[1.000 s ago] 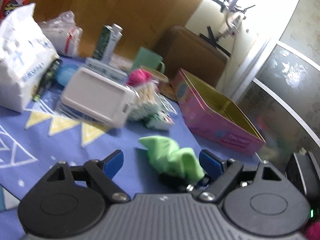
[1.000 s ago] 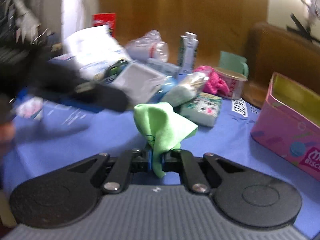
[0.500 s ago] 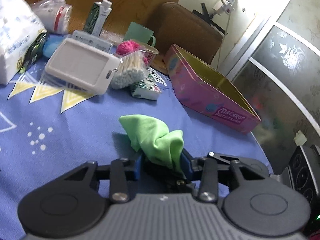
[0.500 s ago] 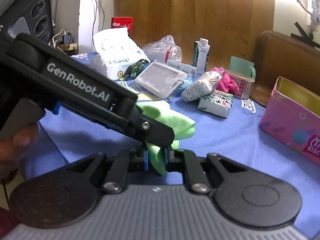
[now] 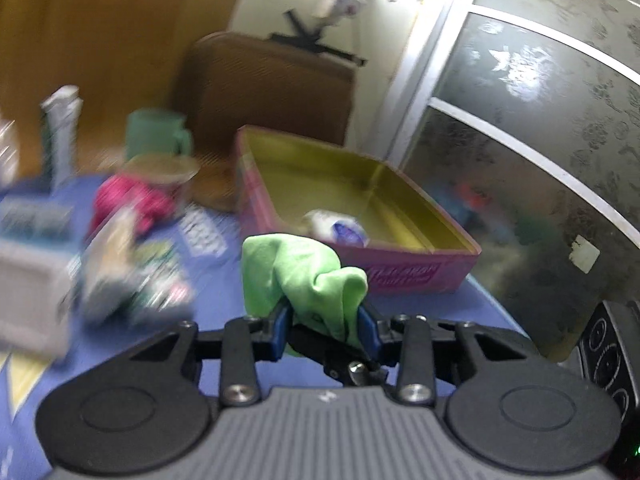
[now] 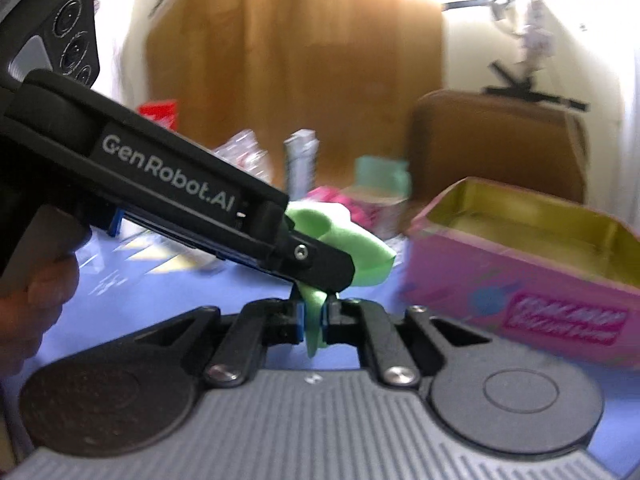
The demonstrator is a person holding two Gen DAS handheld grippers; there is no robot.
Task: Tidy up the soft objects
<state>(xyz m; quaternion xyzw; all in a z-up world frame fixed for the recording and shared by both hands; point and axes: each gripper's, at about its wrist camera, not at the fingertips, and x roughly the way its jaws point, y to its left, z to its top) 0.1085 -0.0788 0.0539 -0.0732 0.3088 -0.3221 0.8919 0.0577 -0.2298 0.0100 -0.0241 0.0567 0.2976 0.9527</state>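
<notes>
- Up off the blue tablecloth [image 5: 224, 264] comes the green cloth [image 5: 304, 280], which a second ago sat low between the left tool's spread jaws; both tools have swung toward the pink tin [image 5: 360, 236], and it now fills far more of each view.
- Left wrist view: the left gripper [image 5: 325, 326] is clenched on the bunched green cloth, blue pads pressing it from both sides, with the cloth standing up above the fingers.
- Just beyond the cloth sits the open pink tin, gold inside, with a small white bundle [image 5: 338, 228] lying against its near wall.
- Off to the left it's all blur: a magenta fuzzy thing [image 5: 128, 200], a green mug [image 5: 156, 136], a carton [image 5: 60, 136].
- Right wrist view: the right gripper [image 6: 314, 320] is pinched tight on a lower fold of the same green cloth [image 6: 344, 240], a tail of it hanging down between the pads.
- Across the frame from the left comes the other tool, the left gripper [image 6: 324, 264], its black body marked "GenRobot.AI", its tip buried in the cloth just above.
- A hand [image 6: 32, 312] grips that tool's handle at the left edge.
- To the right, the pink tin [image 6: 520, 280] stands near the cloth, apart from it, resting on the blue tablecloth [image 6: 160, 296].
</notes>
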